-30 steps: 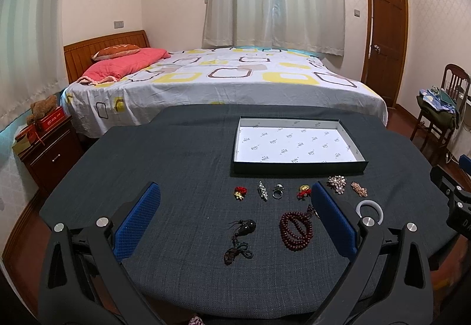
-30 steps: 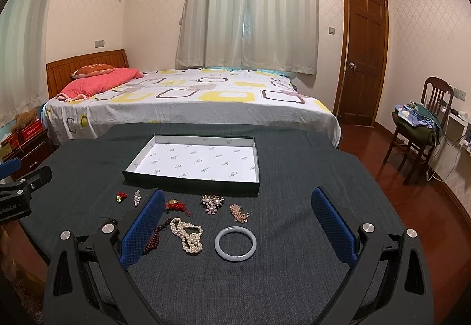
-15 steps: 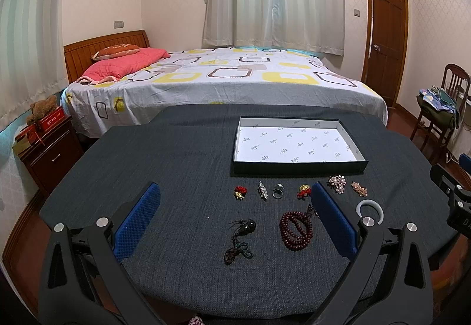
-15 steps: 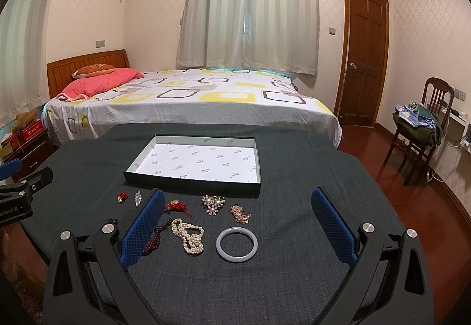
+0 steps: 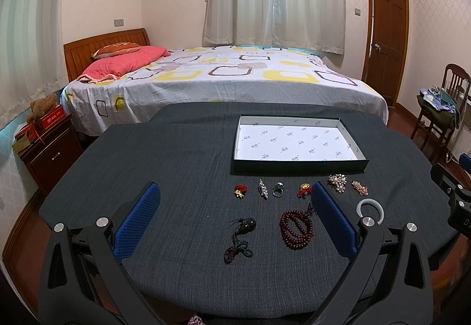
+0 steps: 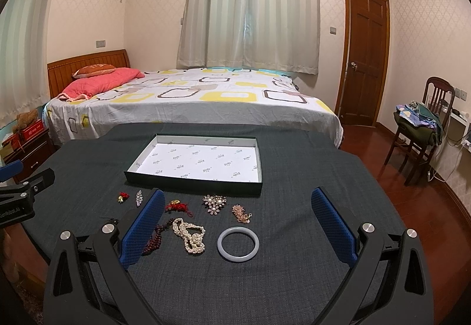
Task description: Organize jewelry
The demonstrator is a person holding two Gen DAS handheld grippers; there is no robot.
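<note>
An open, empty dark box with a white lining [image 5: 297, 142] [image 6: 203, 163] sits on the dark cloth table. In front of it lie several jewelry pieces: a red bead bracelet [image 5: 295, 229], a dark pendant cord [image 5: 241, 236], a ring [image 5: 278, 189], a pearl necklace [image 6: 190, 233], a pale bangle [image 6: 238, 243], a flower brooch [image 6: 214, 203]. My left gripper [image 5: 235, 225] is open and empty, above the near table. My right gripper [image 6: 237, 225] is open and empty, hovering over the bangle and pearls.
A bed [image 5: 223, 78] stands behind the table. A nightstand [image 5: 44, 148] is at the left. A chair with clothes [image 6: 418, 131] and a door [image 6: 365, 60] are at the right. The table edge curves close below both grippers.
The right gripper has drifted slightly, so the box and jewelry sit a little further right in its view. The left view is unchanged.
</note>
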